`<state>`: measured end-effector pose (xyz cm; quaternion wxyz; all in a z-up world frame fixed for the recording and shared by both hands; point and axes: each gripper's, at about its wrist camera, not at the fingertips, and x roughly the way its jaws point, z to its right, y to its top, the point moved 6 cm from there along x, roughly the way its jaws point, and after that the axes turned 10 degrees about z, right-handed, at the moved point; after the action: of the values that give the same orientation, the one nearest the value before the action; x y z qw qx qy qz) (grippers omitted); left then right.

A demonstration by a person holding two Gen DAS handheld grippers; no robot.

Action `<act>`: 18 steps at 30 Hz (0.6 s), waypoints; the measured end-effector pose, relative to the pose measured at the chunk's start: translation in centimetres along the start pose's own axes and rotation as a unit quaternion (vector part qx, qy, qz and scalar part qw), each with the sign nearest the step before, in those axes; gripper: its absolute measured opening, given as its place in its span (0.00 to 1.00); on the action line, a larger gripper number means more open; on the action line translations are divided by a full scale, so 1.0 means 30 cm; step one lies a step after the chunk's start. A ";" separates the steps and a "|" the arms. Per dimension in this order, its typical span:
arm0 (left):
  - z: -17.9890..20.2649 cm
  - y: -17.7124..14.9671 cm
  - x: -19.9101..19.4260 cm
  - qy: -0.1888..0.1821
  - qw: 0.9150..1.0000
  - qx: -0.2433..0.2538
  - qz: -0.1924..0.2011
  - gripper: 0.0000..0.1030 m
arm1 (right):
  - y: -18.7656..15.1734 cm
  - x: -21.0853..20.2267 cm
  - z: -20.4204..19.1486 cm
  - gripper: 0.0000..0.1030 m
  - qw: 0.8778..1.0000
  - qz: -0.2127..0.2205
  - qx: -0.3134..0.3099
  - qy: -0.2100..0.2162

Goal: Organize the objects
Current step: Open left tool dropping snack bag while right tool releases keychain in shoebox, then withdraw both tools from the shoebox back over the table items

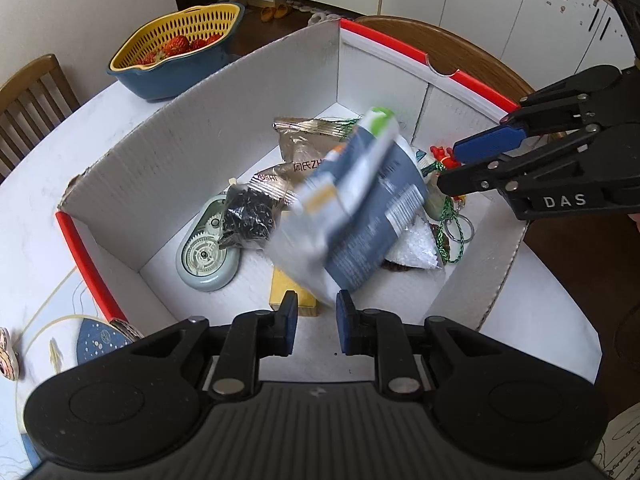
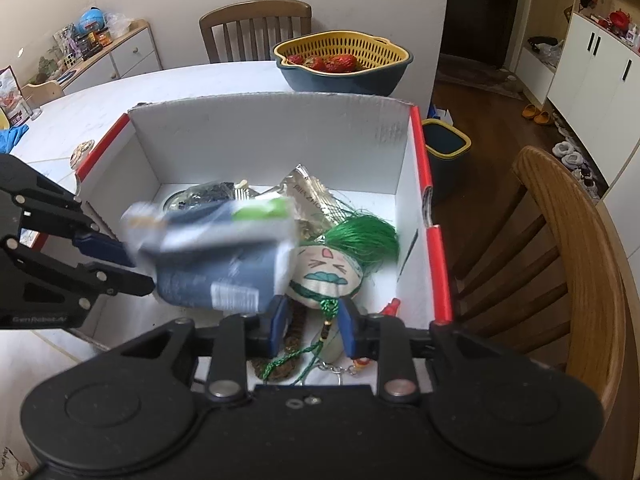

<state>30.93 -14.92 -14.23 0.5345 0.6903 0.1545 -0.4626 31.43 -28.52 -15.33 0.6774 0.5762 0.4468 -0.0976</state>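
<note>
A white cardboard box with red edges stands on the table. A blue-grey and white packet shows blurred above the box's contents. My left gripper has its jaws close together, with the packet's lower corner just beyond the pad tips. My right gripper is open over the box. Nothing is pinched in it. A green cord lies below the gap, and the packet sits beside its left pad. In the box lie a round pale-green device, a black packet and a face charm with a green tassel.
A yellow colander of strawberries in a blue bowl stands on the table behind the box. A wooden chair is at the right, another at the far side. A bin stands on the floor.
</note>
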 end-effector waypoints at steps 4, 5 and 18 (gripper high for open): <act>-0.004 -0.004 -0.009 0.002 1.000 -0.008 0.001 0.19 | 0.011 -0.015 0.000 0.31 1.000 0.001 0.004 -0.003; -0.004 -0.005 -0.013 0.002 1.000 -0.010 0.003 0.19 | 0.013 -0.021 0.000 0.32 1.000 0.001 0.005 -0.004; 0.000 0.006 -0.105 0.006 0.998 -0.043 0.051 0.39 | 0.062 -0.138 -0.068 0.56 0.999 0.035 -0.009 0.004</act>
<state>29.39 -14.10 -11.61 0.5857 0.6762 0.1419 -0.4238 29.22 -27.75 -10.92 0.6834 0.5861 0.4299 -0.0675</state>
